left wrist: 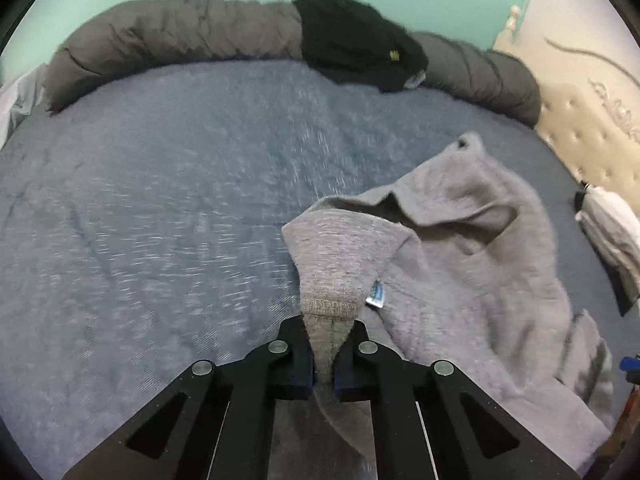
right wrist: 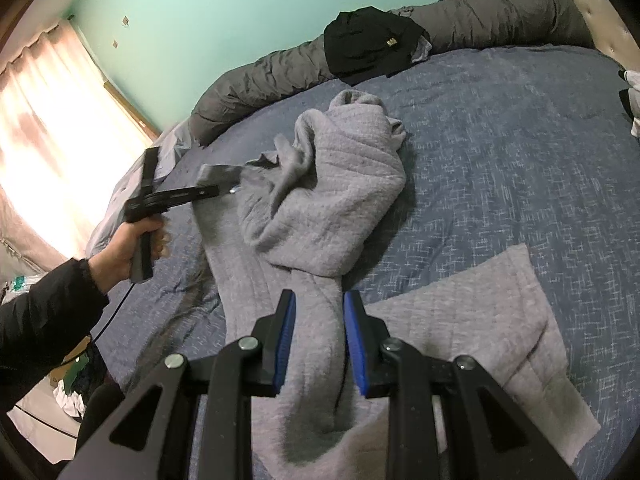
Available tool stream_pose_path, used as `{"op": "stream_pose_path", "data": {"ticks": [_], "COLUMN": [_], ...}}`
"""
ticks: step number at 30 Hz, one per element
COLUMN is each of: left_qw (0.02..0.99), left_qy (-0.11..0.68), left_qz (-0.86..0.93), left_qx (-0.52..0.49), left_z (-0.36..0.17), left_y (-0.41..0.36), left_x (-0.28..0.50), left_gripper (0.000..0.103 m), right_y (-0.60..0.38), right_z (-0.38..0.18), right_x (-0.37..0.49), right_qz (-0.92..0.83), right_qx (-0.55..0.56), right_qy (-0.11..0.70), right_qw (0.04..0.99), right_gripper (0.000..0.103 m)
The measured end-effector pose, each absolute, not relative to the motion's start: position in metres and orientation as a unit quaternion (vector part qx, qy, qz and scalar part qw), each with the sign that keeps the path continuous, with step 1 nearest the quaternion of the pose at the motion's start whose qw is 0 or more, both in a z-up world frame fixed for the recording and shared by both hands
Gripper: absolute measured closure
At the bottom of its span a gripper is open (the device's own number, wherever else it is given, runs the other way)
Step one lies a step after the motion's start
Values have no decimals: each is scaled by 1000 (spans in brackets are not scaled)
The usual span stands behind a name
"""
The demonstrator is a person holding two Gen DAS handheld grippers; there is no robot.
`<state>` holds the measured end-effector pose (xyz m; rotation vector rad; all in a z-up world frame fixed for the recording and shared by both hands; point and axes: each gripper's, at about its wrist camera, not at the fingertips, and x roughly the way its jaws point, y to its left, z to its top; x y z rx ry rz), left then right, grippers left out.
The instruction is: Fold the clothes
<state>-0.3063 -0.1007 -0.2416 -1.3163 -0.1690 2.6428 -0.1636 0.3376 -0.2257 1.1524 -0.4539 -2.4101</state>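
A grey fleece garment (right wrist: 340, 208) lies crumpled on the blue bedspread (right wrist: 500, 152). My left gripper (left wrist: 323, 334) is shut on a ribbed hem of the grey garment (left wrist: 460, 248), which rises in a fold from the jaws, with a blue label beside it. Seen from the right wrist view, the left gripper (right wrist: 228, 190) is held by a hand (right wrist: 128, 248) and grips the garment's left edge, lifted off the bed. My right gripper (right wrist: 320, 320) is shut on a bunched grey part of the same garment near the bed's front.
A rolled dark grey duvet (left wrist: 172, 40) lines the far edge of the bed, with a black garment (left wrist: 356, 40) lying on it. A tufted cream headboard (left wrist: 592, 136) stands at the right, white clothing (left wrist: 612, 224) next to it. A curtained window (right wrist: 52, 128) is at the left.
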Motion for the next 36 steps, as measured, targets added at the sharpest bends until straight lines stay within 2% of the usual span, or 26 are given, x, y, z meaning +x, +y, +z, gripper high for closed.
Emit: {"op": "stream_pose_path", "data": {"ticks": [11, 16, 21, 27, 34, 36], "left_qw": [35, -4, -34, -59, -63, -65], "left_qy": [-71, -78, -98, -141, -163, -165], "left_qz": [910, 912, 907, 885, 866, 863], "left_qx": [-407, -403, -409, -441, -469, -473], "left_z": [-160, -142, -150, -193, -238, -245], "left_y": [-187, -226, -259, -291, -292, -292], "left_x": [-186, -143, -107, -87, -86, -90], "left_gripper": [98, 98, 98, 98, 98, 98], "right_y": [321, 315, 318, 334, 388, 405], "right_z": [-183, -178, -180, -195, -232, -243], "right_x": [-134, -125, -120, -118, -118, -116], "right_qz": [-880, -879, -878, -871, -862, -857], "right_qx": [397, 407, 412, 441, 484, 497], "right_qy": [-129, -113, -115, -108, -122, -119], "right_qw": [227, 222, 214, 188, 94, 60], "right_gripper": [78, 74, 73, 71, 55, 54]}}
